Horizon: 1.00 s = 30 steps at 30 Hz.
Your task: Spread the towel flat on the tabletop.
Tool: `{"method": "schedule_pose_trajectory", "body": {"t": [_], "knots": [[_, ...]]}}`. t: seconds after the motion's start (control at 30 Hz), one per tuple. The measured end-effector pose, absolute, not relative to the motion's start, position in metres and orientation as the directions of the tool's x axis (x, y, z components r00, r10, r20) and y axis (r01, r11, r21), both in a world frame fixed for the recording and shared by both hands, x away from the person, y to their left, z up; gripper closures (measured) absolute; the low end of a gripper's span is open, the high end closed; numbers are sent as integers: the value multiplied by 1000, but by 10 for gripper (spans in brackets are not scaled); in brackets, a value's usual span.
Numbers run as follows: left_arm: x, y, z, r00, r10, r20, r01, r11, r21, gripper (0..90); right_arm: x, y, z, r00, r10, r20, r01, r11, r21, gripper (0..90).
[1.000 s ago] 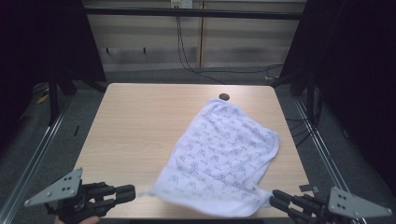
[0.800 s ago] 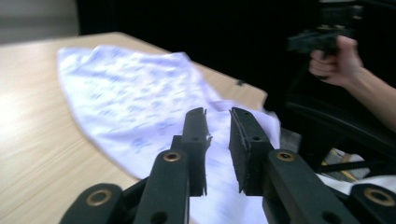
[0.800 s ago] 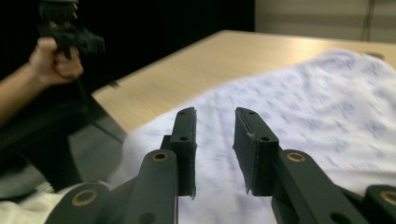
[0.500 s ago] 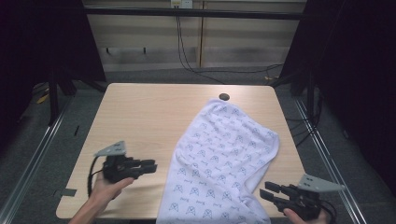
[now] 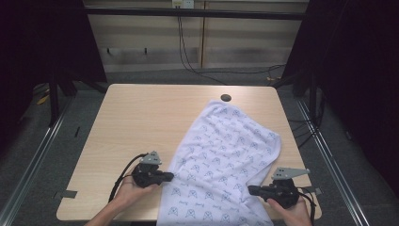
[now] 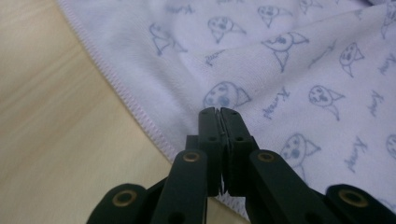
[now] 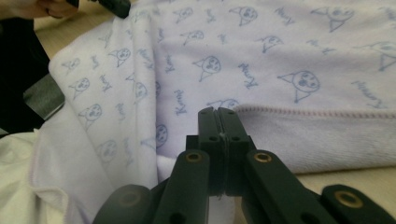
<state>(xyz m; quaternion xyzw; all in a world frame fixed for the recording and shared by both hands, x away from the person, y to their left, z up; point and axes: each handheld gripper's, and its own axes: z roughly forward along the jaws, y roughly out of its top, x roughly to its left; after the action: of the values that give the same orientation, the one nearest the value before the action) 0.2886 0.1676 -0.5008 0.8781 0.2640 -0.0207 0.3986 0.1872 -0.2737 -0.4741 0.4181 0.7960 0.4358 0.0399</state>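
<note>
Spread slantwise over the right half of a light wooden table (image 5: pixel 141 117): a white terry cloth printed with small grey-blue cat faces and script (image 5: pixel 226 160), far corner just beside a dark round hole in the tabletop (image 5: pixel 226 98), near end hanging over the table's near edge. Held low at the cloth's left hem, near the near edge, in the person's left hand (image 5: pixel 127 193): the black two-jaw left gripper (image 5: pixel 170 177), pointing right, with a grey three-cornered plate on top and a cable looping to its left. Seen along that gripper's own jaws, pressed together after having just been closing, tips set on the cloth right by the stitched hem, bare wood to the left. No fold of cloth visible rising between the pads, so cannot tell whether any fabric is pinched there. Held at the cloth's right near side, in the right hand (image 5: pixel 294 212): the black right gripper (image 5: pixel 250 190), pointing left, likewise plated. Jaws also together, just having been closing, tips meeting at a folded, hemmed edge of the cloth; again impossible to tell whether fabric is caught between them. Both grippers well apart, with the cloth's near end between them.
</note>
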Motion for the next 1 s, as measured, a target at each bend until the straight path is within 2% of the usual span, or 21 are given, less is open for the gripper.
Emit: {"method": "schedule_pose_trajectory", "body": {"t": [0.17, 0.23, 0.3, 0.33, 0.37, 0.43, 0.47, 0.5, 0.53, 0.6, 0.67, 0.77, 0.87, 0.93, 0.97, 1.0], "knots": [[269, 191, -497, 851, 466, -243, 496, -558, 665, 892, 162, -289, -463, -616, 735, 286, 608, 212, 766, 897], [250, 205, -497, 840, 449, -305, 530, -554, 642, 887, 150, -295, -461, -593, 760, 265, 612, 211, 762, 897], [244, 208, -496, 845, 431, -317, 526, -561, 639, 847, 141, -302, -459, -573, 774, 271, 628, 201, 752, 894], [240, 209, -493, 853, 429, -297, 511, -571, 643, 811, 138, -305, -458, -563, 783, 264, 628, 198, 753, 889], [239, 211, -490, 852, 439, -286, 506, -549, 665, 811, 138, -305, -458, -563, 783, 264, 628, 198, 753, 889], [245, 215, -486, 842, 426, -332, 522, -484, 702, 783, 134, -310, -456, -533, 816, 224, 632, 207, 747, 847], [256, 215, -482, 833, 457, -311, 521, -461, 718, 757, 136, -317, -457, -509, 833, 216, 633, 192, 750, 740], [256, 215, -482, 833, 457, -311, 521, -461, 718, 748, 136, -317, -457, -509, 833, 216, 633, 192, 750, 740], [269, 212, -481, 822, 483, -301, 523, -429, 737, 738, 141, -320, -457, -498, 840, 215, 627, 177, 759, 692], [277, 208, -481, 817, 493, -299, 525, -419, 741, 710, 150, -318, -458, -512, 833, 211, 619, 186, 763, 652], [302, 190, -482, 822, 498, -275, 512, -438, 739, 689, 163, -311, -459, -541, 812, 219, 611, 200, 766, 642], [319, 178, -485, 812, 511, -282, 523, -424, 739, 679, 180, -302, -461, -565, 798, 207, 598, 224, 770, 625], [341, 156, -494, 817, 524, -241, 509, -460, 727, 652, 218, -282, -464, -605, 771, 199, 583, 260, 770, 605], [343, 150, -503, 822, 525, -220, 503, -489, 713, 679, 237, -273, -467, -615, 765, 190, 579, 275, 768, 595], [343, 150, -503, 822, 525, -220, 503, -489, 713, 733, 237, -273, -467, -615, 765, 190, 579, 275, 768, 595], [338, 150, -501, 826, 534, -181, 488, -515, 704, 796, 252, -266, -470, -618, 761, 196, 585, 279, 761, 595]]}}
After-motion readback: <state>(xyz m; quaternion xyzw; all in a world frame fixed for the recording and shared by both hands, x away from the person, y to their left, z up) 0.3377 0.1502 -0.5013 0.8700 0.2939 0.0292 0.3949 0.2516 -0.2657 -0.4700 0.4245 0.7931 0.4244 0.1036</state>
